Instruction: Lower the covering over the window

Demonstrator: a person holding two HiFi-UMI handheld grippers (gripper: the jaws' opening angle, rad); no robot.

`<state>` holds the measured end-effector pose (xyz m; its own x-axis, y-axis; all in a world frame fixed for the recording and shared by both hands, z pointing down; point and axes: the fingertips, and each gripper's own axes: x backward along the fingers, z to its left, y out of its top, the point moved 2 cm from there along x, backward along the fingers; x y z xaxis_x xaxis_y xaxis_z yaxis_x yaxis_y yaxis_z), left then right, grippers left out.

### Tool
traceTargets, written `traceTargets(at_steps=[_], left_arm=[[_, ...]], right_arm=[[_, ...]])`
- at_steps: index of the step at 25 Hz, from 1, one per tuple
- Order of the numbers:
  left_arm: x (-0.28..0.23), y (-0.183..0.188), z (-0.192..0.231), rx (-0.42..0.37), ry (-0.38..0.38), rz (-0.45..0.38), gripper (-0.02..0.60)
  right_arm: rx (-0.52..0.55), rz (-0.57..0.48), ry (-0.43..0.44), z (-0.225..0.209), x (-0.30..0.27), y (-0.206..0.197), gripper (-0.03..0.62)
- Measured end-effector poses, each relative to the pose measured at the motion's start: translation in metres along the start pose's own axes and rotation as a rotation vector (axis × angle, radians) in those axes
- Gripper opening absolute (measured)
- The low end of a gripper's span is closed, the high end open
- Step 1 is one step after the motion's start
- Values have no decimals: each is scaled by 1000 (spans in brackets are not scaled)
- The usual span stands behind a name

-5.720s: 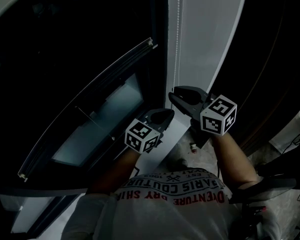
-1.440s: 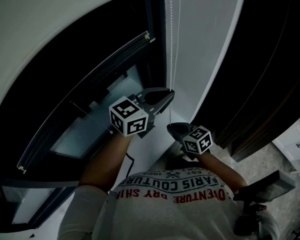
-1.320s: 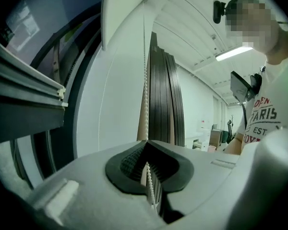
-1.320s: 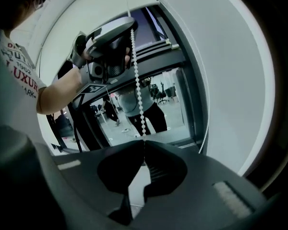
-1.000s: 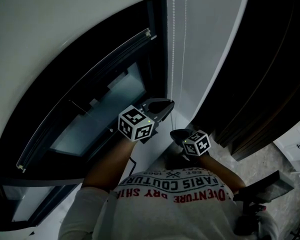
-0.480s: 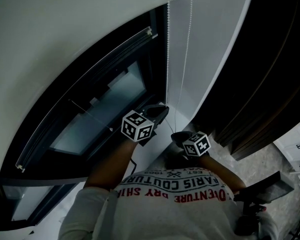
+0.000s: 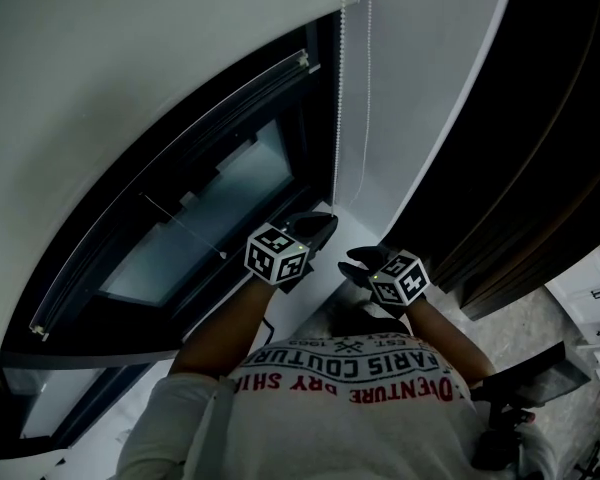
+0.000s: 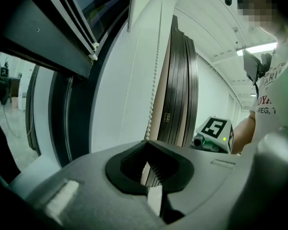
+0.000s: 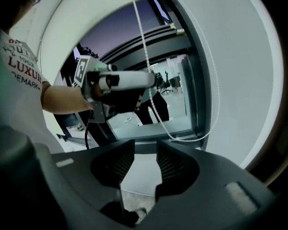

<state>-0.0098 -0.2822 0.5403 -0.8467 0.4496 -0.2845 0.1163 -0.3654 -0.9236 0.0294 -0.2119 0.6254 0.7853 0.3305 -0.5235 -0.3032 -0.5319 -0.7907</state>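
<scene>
A white roller blind [image 7: 130,88] hangs over the upper part of the dark-framed window [image 7: 210,218]. Its white bead chain [image 7: 338,98] drops along the frame's right edge. My left gripper [image 7: 323,224] is shut on that chain low down; in the left gripper view the bead chain [image 8: 153,80] runs straight into the closed left gripper [image 8: 146,146]. My right gripper [image 7: 353,260] sits just right of it and a little lower. Its jaws are opening with nothing between them. In the right gripper view the chain's loop [image 9: 182,139] hangs beyond the right gripper [image 9: 145,153].
A white wall strip [image 7: 420,68] runs right of the window. Beyond it stand dark stacked panels [image 7: 540,148]. A white cabinet [image 7: 590,288] and a dark object [image 7: 525,373] sit on the floor at the lower right.
The blind's lower edge has come further down over the window. My left gripper pulled the chain downward. My right gripper let go of the chain and its jaws spread apart.
</scene>
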Motion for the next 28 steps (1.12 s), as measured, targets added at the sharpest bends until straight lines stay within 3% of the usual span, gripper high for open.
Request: traceTargets(at_steps=[9, 13, 18, 22, 28], left_arm=[[2, -1, -13, -14, -18, 9, 8], [0, -1, -16, -8, -25, 9, 8], [-3, -2, -25, -6, -38, 9, 8], [-1, -2, -27, -3, -41, 6, 8], [0, -5, -30, -2, -41, 2, 8]], right_arm=[[157, -274, -13, 8, 61, 143, 134], [229, -345, -3, 17, 76, 191, 117], [208, -410, 44, 23, 83, 219, 95], [213, -442, 31, 25, 88, 231, 13], [200, -468, 51, 25, 92, 226, 12]])
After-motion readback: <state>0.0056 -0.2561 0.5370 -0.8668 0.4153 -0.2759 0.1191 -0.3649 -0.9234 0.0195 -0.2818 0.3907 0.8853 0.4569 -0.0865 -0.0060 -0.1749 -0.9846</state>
